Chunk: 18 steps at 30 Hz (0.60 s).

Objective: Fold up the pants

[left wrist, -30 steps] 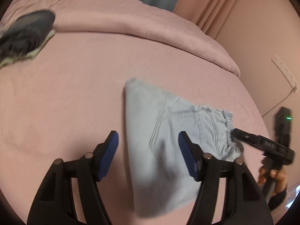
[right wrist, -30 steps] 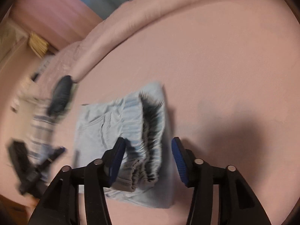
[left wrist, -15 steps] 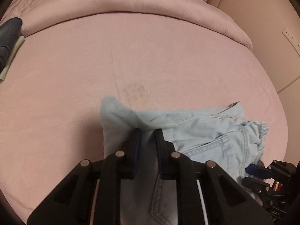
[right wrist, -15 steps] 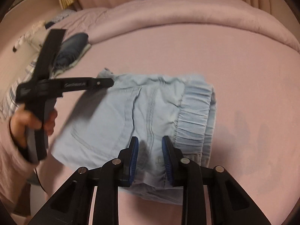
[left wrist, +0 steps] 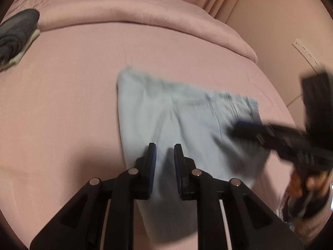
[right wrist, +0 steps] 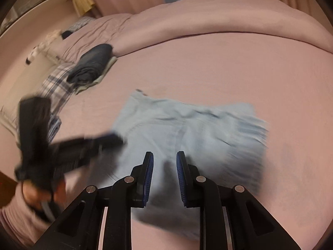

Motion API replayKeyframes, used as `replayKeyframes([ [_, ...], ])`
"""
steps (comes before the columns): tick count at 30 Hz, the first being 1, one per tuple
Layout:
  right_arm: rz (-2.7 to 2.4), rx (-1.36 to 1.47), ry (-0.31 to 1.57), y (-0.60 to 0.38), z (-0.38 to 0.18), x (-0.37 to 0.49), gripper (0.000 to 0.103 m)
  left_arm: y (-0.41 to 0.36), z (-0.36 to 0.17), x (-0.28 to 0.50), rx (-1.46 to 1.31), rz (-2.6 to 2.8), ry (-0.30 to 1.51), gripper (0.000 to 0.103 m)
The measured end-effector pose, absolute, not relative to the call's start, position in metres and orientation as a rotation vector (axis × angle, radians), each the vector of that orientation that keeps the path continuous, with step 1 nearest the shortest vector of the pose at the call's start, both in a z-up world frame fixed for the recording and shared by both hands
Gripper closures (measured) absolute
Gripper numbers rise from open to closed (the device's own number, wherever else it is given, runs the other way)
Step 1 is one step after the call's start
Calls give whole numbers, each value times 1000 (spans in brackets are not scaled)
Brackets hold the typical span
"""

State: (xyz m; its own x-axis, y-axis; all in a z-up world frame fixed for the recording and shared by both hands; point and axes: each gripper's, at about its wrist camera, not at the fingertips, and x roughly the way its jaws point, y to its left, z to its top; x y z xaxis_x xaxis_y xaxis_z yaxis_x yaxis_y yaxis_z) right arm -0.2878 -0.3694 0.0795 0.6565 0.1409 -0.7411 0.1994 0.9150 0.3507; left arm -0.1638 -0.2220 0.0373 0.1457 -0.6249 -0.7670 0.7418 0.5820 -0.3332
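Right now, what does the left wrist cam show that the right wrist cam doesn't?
Only the left wrist view: a white power strip on the wall, and the right claw entering blurred from the right.

Only the right wrist view: plaid fabric under the dark clothes, a white shelf behind, and the left claw blurred at left.

Both: the light blue pants folded on the pink bed, the dark folded clothes, and each camera's own claw slightly open over the pants.
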Motion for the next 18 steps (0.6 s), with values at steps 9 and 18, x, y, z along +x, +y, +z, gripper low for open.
replayKeyframes([
  [9,49,368,997,-340,56,-205,80,-214,24,-183,135,-981,1113,90],
  [18,-15,488,1010,-364,52,-204,80,-214,31,-204,201,-957,1064,90],
])
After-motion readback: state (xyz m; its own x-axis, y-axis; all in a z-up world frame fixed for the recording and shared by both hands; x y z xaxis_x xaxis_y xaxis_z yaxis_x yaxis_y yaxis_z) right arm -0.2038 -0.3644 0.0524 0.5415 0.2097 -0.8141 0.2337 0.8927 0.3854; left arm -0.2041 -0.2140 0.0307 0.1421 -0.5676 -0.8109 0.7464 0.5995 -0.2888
